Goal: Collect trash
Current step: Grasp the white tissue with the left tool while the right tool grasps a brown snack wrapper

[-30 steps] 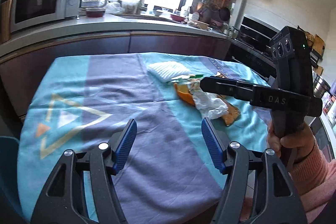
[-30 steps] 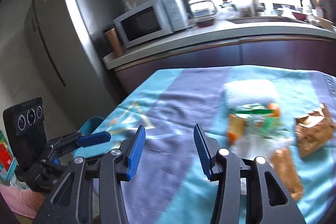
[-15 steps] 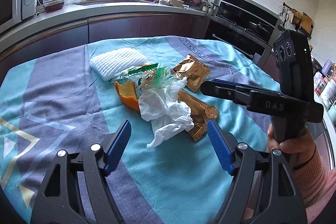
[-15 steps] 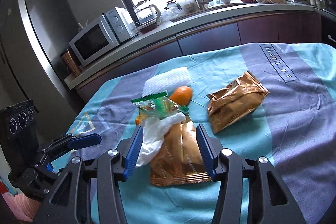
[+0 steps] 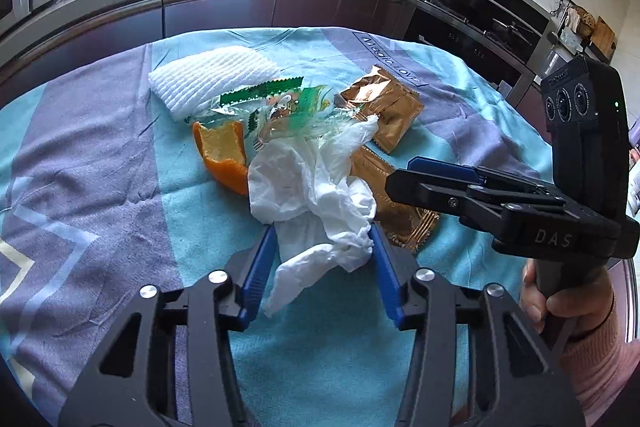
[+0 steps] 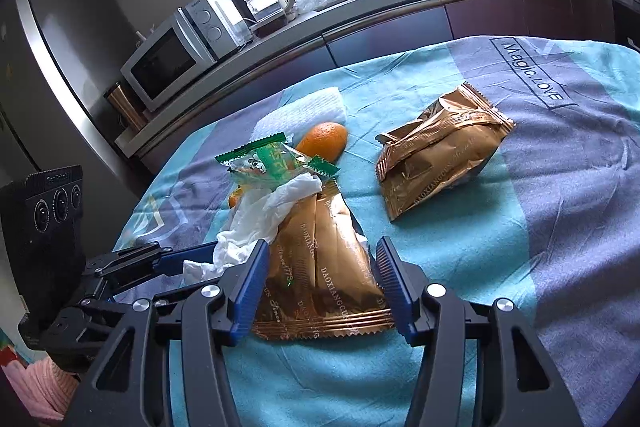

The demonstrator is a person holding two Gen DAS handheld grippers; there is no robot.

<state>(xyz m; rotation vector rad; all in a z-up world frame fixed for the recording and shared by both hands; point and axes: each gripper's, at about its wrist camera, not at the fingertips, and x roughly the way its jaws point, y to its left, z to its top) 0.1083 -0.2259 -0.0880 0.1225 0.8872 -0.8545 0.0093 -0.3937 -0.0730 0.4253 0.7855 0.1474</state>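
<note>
White crumpled tissue paper (image 5: 316,195) sits right between the blue pads of the left gripper (image 5: 322,231), and those jaws have just been closing in on it. The pads flank the wad closely, yet whether they truly pinch it I cannot tell; it looks like a grasp about to land. Over on the other side, the right gripper (image 6: 318,259) straddles the flat gold foil wrapper (image 6: 320,267), jaws released and just been opening wider, the packet lying flat on the cloth between the pads with gaps at both edges.

So this is the pick-up step, both hands going in at once on the litter pile on the teal and grey tablecloth (image 5: 100,167). Next, by my reckoning, the left needs to finish its squeeze on soft paper, easy enough. The right has the harder job: a flat, slippery foil hugging the cloth, so the fingertips likely must dip lower and scrape under an edge before closing.

Waiting behind: a second puffed gold wrapper (image 6: 440,151), a clear green-printed candy wrapper (image 6: 276,163), an orange peel (image 5: 222,155).
</note>
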